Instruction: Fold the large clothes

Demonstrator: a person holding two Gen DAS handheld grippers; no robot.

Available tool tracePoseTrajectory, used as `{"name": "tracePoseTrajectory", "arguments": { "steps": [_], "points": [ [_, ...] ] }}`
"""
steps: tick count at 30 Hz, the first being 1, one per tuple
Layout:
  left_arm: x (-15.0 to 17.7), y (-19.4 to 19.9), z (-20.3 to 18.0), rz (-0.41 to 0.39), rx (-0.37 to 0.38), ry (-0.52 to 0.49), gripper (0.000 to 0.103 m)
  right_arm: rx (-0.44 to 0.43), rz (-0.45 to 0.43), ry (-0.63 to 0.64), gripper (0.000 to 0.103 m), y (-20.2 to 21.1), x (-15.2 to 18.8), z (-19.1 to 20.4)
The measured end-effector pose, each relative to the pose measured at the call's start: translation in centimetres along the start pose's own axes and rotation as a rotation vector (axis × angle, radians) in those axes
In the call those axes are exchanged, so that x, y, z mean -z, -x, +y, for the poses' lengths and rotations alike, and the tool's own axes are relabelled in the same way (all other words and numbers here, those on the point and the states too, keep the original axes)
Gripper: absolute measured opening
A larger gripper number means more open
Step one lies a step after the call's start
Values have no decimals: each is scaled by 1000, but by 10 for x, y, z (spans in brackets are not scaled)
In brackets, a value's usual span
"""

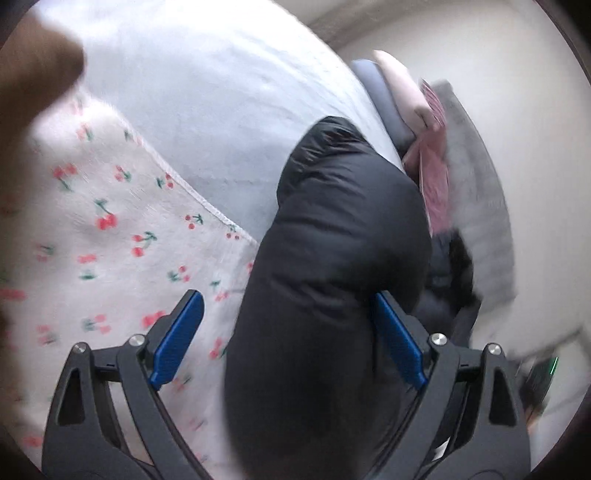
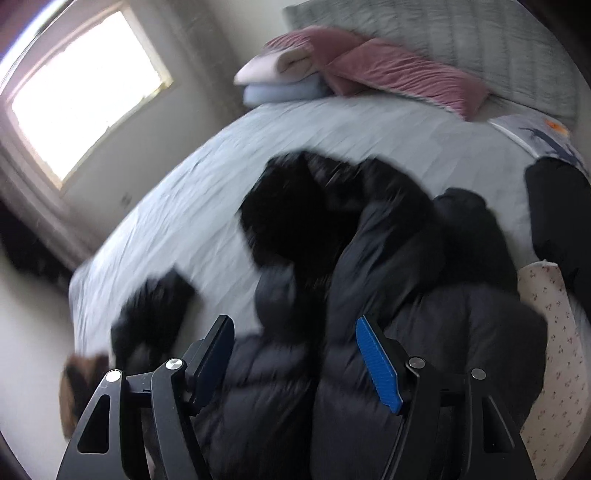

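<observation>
A black puffer jacket (image 2: 388, 295) lies crumpled on the bed, with its furry hood (image 2: 288, 206) toward the pillows and one sleeve (image 2: 155, 314) flung out to the left. My right gripper (image 2: 295, 358) hovers over its lower part, the blue pads apart and pressing on nothing. In the left wrist view a thick roll of the same jacket (image 1: 332, 240) runs up between the fingers of my left gripper (image 1: 288, 336). Those jaws stand wide; the left pad (image 1: 177, 332) is clear of the fabric and the right pad is at its edge.
The bed has a pale blue sheet (image 1: 203, 110). A white cherry-print cloth (image 1: 110, 240) lies beside the jacket. Pink pillows (image 2: 406, 74), folded bedding (image 2: 277, 81) and a grey headboard (image 2: 443, 33) are at the far end. A window (image 2: 85, 92) is at the left.
</observation>
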State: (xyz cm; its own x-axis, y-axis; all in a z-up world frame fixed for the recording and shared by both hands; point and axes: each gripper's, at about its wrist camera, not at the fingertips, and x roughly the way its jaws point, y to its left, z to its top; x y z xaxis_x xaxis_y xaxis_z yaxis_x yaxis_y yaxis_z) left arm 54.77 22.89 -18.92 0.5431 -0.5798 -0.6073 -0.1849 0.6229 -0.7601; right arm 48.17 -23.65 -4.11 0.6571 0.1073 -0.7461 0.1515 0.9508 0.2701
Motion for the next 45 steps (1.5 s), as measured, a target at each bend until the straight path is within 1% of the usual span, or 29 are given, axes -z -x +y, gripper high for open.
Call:
{"name": "tracePoseTrajectory", "arguments": {
  "steps": [1, 2, 3, 5, 6, 8, 10, 11, 14, 17, 20, 22, 24, 25, 26, 27, 28, 29, 33, 34, 36, 37, 38, 39, 40, 42, 43, 44, 45],
  "points": [
    [0, -7, 0, 3, 35, 37, 70, 0, 15, 38, 70, 0, 6, 6],
    [3, -13, -5, 7, 54, 50, 33, 0, 32, 83, 70, 0, 15, 14],
    [6, -14, -14, 7, 45, 31, 18, -9, 46, 125, 70, 1, 25, 23],
    [22, -9, -53, -34, 21, -107, 12, -32, 70, 186, 70, 2, 41, 42],
    [34, -4, -79, -56, 58, -192, 10, -45, 78, 208, 70, 1, 47, 50],
    [54, 4, -113, -50, 143, -279, 10, -81, 86, 243, 70, 0, 57, 68],
    [82, 12, -150, -18, 225, -393, 9, -125, 82, 267, 70, 2, 62, 86],
    [100, 14, -168, 16, 269, -450, 9, -148, 76, 274, 70, 4, 63, 95],
    [142, 9, -192, 126, 354, -532, 9, -216, 60, 282, 70, 10, 63, 111],
    [175, 2, -196, 231, 387, -567, 9, -253, 69, 269, 73, 9, 60, 114],
    [217, -8, -193, 356, 375, -625, 9, -205, 92, 233, 76, -3, 60, 106],
    [234, -8, -194, 402, 361, -659, 9, -189, 134, 192, 76, -25, 64, 96],
    [245, -2, -197, 420, 327, -698, 12, -151, 176, 149, 75, -50, 73, 83],
    [245, 3, -200, 417, 308, -723, 19, -106, 192, 131, 62, -65, 81, 75],
    [246, 9, -203, 413, 295, -749, 34, -76, 204, 121, 39, -75, 88, 69],
    [240, 17, -204, 409, 285, -773, 43, -69, 233, 102, 31, -88, 97, 60],
    [229, 27, -199, 392, 281, -786, 58, -93, 247, 69, 23, -97, 104, 49],
    [220, 36, -203, 362, 275, -792, 67, -110, 240, 46, 17, -99, 109, 41],
    [176, 40, -202, 298, 240, -735, 81, -162, 178, 62, 11, -90, 123, 28],
    [165, 31, -206, 283, 208, -717, 83, -178, 165, 75, 11, -86, 125, 29],
    [152, 2, -215, 278, 137, -705, 83, -196, 144, 107, 11, -78, 128, 31],
    [148, -20, -220, 299, 96, -690, 83, -206, 135, 124, 11, -74, 129, 32],
    [146, -45, -223, 337, 61, -669, 83, -214, 132, 136, 11, -70, 130, 33],
    [147, -55, -223, 364, 45, -650, 83, -221, 129, 146, 11, -67, 131, 34],
    [147, -74, -220, 416, 19, -605, 83, -224, 124, 156, 11, -63, 132, 35],
    [152, -89, -208, 476, 2, -520, 83, -228, 120, 169, 11, -56, 135, 31],
    [154, -95, -203, 512, 26, -461, 76, -229, 121, 169, 11, -55, 138, 30],
    [157, -97, -200, 544, 68, -417, 55, -230, 121, 168, 12, -52, 140, 26],
    [160, -98, -201, 558, 92, -407, 39, -233, 119, 169, 14, -50, 141, 23]
  ]
}}
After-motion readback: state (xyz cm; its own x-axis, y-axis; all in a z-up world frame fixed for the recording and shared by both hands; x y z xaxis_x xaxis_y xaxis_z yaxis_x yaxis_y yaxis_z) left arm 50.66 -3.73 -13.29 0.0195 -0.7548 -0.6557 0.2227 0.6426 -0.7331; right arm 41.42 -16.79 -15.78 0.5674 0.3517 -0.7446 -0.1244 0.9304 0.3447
